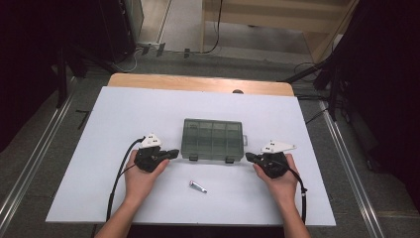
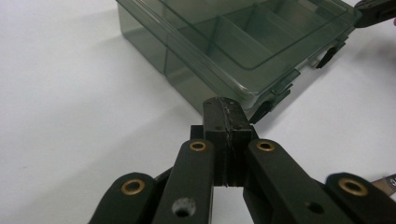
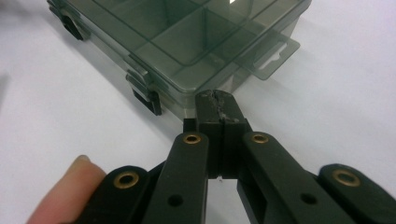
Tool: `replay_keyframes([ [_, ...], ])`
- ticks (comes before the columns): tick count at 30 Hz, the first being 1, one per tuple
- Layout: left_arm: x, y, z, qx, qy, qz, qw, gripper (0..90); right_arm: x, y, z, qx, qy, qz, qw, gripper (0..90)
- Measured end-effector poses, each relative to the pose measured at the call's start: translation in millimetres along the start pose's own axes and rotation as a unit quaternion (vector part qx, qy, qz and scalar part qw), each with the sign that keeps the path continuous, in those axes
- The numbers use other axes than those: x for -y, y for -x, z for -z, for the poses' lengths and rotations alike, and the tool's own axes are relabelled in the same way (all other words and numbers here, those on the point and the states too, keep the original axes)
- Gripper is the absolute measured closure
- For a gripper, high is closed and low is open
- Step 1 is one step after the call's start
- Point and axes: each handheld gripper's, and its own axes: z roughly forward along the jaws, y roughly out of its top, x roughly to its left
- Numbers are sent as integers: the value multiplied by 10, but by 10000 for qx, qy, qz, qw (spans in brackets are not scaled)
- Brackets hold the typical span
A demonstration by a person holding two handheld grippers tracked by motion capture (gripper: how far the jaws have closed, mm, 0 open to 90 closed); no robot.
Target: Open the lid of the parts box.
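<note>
White sheet [image 1: 124, 124] covers nearly the whole table from where I watch, with a strip of wooden tabletop [image 1: 198, 82] showing bare along the far edge. Grey floor surrounds it, metal rails [image 1: 34, 163] run down both sides, and beyond the far edge I see a pale wooden frame [image 1: 277, 22], some cables and dark stands in a dim room.

At the middle of the sheet sits the box [image 1: 213, 140], smoky green, see-through, lid down, split inside into compartments. Its two dark latches face my side. A small silver tube [image 1: 197, 186] lies on the sheet nearer me, apart from the box, between the two hands.

My left gripper [image 1: 172, 153] is low over the sheet, just beside the box's near left corner. In the left gripper view its jaws are pressed together with nothing between them, their tip close to the corner by the latch [image 2: 261, 112]; I cannot tell whether it touches. My right gripper [image 1: 249, 157] mirrors it at the near right corner. In the right gripper view those jaws are also together and empty, their tip right at the corner below the clear hang tab [image 3: 271, 56], with a latch [image 3: 149, 100] just to the side. A fingertip [image 3: 65, 191] shows at the bottom of that view.
</note>
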Motion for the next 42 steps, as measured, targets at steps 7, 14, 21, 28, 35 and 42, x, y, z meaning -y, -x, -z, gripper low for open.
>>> replay_keyframes([
  [7, 7, 2, -37, 28, -58, 25, 10000, 899, 20, -10, -36, -74, -184, 98, 9998, 900],
  [14, 6, 6, -39, 18, -50, 1, 10000, 899, 19, -22, -47, -119, -226, 193, 9995, 900],
  [21, 2, 4, -31, 22, -36, -33, 10000, 899, 19, -37, -47, -90, -216, 253, 9994, 900],
  [28, 0, 1, -19, 5, 8, -26, 10000, 899, 10, -41, -42, -103, -195, 269, 9994, 900],
  [35, -2, 4, -15, 11, 34, -30, 10000, 899, -1, -50, -33, -94, -180, 273, 9994, 900],
  [42, -2, 11, -14, 13, 59, -34, 10000, 899, -17, -45, 5, -140, -2, 196, 9997, 900],
])
